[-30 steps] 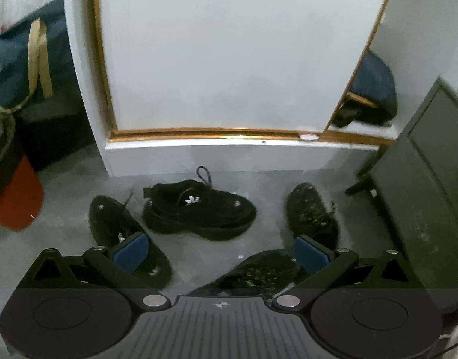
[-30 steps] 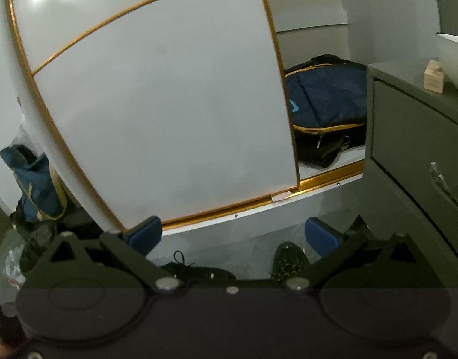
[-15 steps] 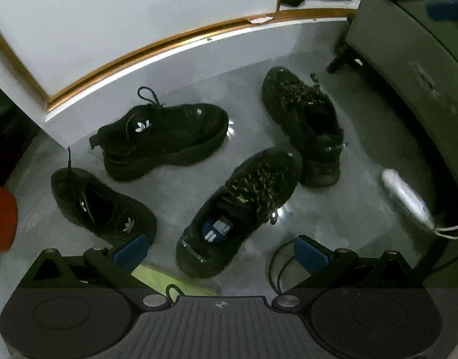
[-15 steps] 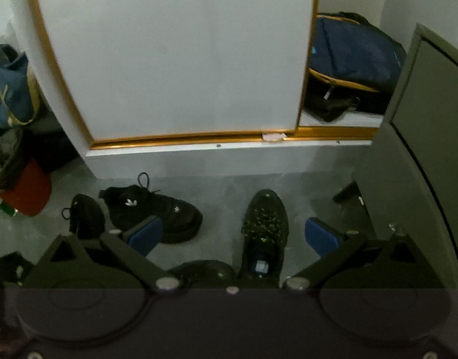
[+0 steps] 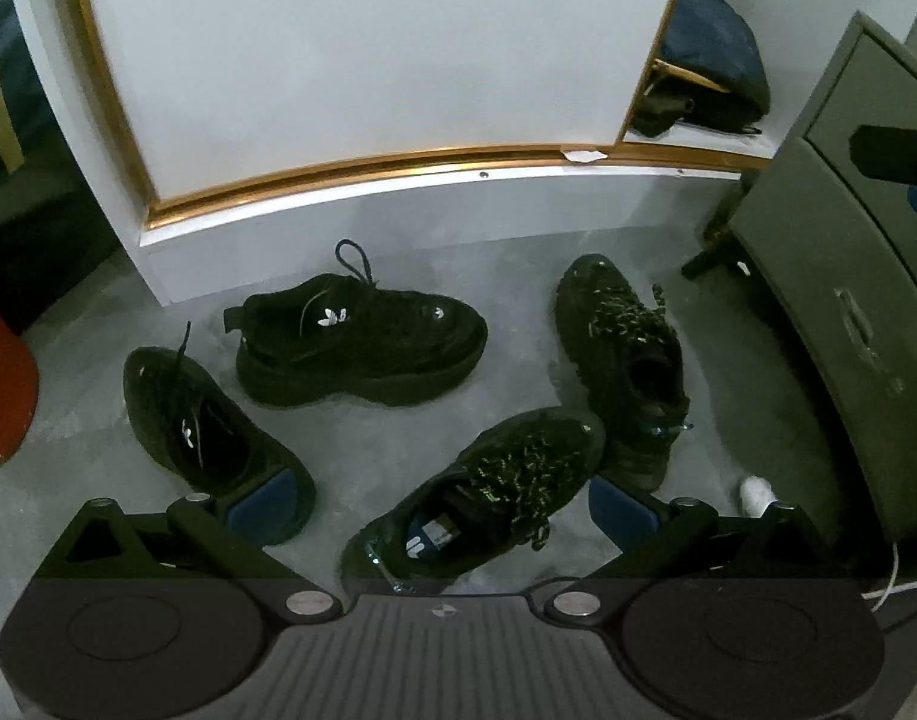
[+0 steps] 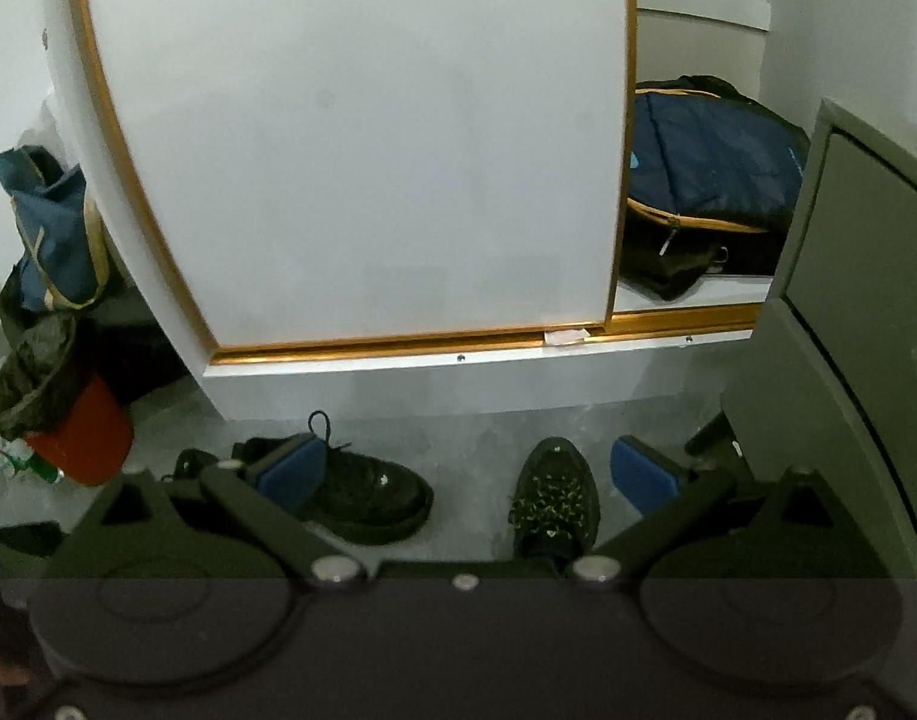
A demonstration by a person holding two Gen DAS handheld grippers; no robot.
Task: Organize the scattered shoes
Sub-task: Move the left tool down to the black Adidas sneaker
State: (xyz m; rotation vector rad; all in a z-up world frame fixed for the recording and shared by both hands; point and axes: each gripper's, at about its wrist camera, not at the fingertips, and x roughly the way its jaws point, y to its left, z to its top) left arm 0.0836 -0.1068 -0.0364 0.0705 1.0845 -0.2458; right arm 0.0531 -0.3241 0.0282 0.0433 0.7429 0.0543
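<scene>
Several black shoes lie scattered on the grey floor. A chunky sneaker with a white logo (image 5: 362,348) lies sideways near the wardrobe base; its mate (image 5: 200,432) lies to the left, toe pointing away. A speckled-lace shoe (image 5: 494,492) lies right in front of my left gripper (image 5: 437,507), and its mate (image 5: 629,360) lies further right. My left gripper is open above the floor with nothing between its pads. My right gripper (image 6: 467,468) is open too, held higher; beyond it I see the logo sneaker (image 6: 362,495) and a speckled shoe (image 6: 554,498).
A white wardrobe door with gold trim (image 5: 362,78) stands behind the shoes. A dark green cabinet (image 5: 842,312) flanks the right. A red bin (image 6: 80,432) lined with a black bag stands left. A blue backpack (image 6: 710,168) lies inside the wardrobe. A white object (image 5: 755,492) lies on the floor.
Both views swung: the left wrist camera dipped toward the shoes half a second ago and has since lifted back. The right wrist camera tilted down until the shoes came into view. Both grippers stayed open.
</scene>
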